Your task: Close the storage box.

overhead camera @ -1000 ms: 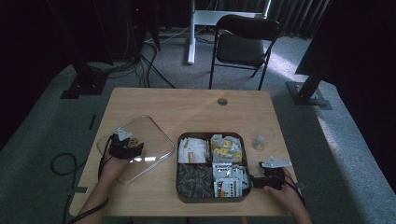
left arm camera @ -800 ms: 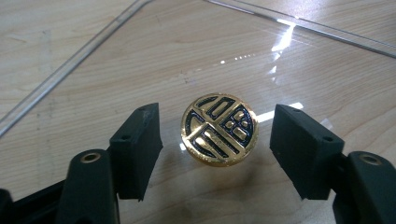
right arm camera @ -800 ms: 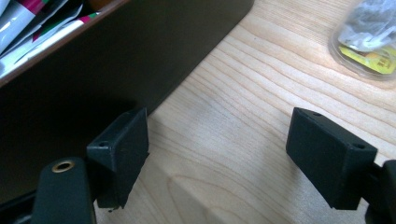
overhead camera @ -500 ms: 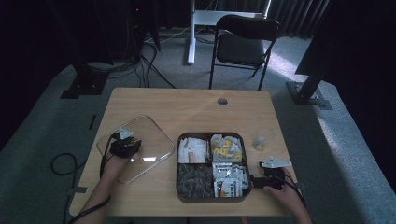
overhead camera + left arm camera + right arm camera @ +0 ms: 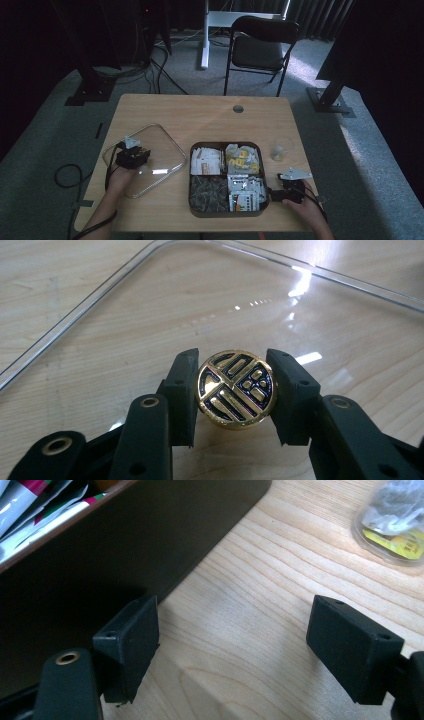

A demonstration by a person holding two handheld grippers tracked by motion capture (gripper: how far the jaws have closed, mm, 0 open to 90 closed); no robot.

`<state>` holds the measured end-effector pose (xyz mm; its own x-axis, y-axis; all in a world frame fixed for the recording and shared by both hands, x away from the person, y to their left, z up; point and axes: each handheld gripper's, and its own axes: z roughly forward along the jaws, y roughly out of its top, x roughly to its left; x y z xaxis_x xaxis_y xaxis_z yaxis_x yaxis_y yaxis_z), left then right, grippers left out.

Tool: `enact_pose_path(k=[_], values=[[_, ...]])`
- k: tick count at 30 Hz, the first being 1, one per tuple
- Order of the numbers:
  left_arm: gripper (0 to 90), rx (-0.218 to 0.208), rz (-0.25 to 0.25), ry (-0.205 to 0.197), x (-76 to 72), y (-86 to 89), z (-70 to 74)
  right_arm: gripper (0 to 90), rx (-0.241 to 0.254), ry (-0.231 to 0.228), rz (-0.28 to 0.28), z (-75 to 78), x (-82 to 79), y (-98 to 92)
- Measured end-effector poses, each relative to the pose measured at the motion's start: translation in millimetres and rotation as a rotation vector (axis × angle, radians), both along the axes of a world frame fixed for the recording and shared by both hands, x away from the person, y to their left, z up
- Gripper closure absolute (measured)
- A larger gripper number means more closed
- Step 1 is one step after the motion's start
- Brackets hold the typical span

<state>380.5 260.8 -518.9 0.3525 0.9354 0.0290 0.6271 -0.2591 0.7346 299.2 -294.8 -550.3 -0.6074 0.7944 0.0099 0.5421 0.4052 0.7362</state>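
A clear, rounded-corner lid (image 5: pixel 162 145) lies flat on the wooden table at the left. At its middle stands a round gold knob (image 5: pixel 235 389) with a dark pattern. My left gripper (image 5: pixel 132 156) is over the lid, and in the left gripper view its jaws (image 5: pixel 234 387) are shut on the knob, one pad on each side. My right gripper (image 5: pixel 274 193) rests near the table's front right, just beside the dark tray (image 5: pixel 191 200). Its jaws (image 5: pixel 235 630) stand open over bare wood, with the tray's outer wall (image 5: pixel 100 555) close to the left pad.
The tray has four compartments that hold several packets and tea bags. A small clear container (image 5: pixel 279 151) with something yellow in it (image 5: pixel 395 520) sits right of the tray. A folding chair (image 5: pixel 260 47) stands beyond the table's far edge.
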Motion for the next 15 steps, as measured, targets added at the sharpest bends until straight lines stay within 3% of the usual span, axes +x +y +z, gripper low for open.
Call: enact_pose_path(k=[9, 15], values=[[59.0, -0.016, -0.009, -0.025, -5.8, -0.3, 22.2, 20.4, -0.001, 0.000, -0.001, 0.0, 0.0, 0.1], [59.0, 0.003, -0.031, -0.055, -8.8, -4.5, 37.4, 20.4, -0.001, 0.000, -0.001, 0.0, 0.0, 0.1]])
